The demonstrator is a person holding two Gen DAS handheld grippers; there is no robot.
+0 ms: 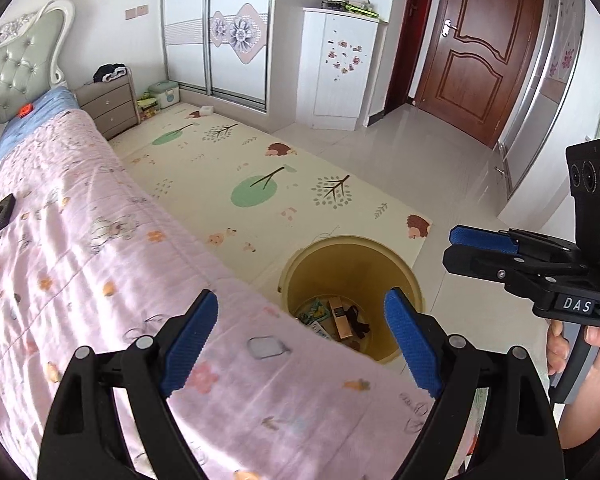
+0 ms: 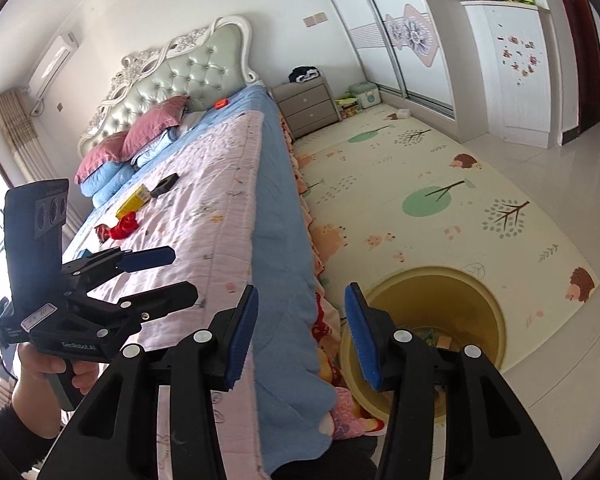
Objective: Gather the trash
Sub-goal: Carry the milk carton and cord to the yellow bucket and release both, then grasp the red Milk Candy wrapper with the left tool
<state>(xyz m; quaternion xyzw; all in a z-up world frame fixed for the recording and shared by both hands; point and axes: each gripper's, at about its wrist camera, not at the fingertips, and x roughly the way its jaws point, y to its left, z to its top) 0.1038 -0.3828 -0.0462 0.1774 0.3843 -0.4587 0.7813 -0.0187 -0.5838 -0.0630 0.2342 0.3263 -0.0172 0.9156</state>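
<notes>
Only right view shows red toy [image 2: 123, 227], left view bin [image 1: 410, 276] contents

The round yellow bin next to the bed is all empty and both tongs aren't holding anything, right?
Not quite. The round yellow plastic bin is not empty: the left wrist view shows boxes and wrappers lying at its bottom. The rest holds: it stands beside the bed with the pink quilt, and the left tongs and right tongs hold nothing.
</notes>
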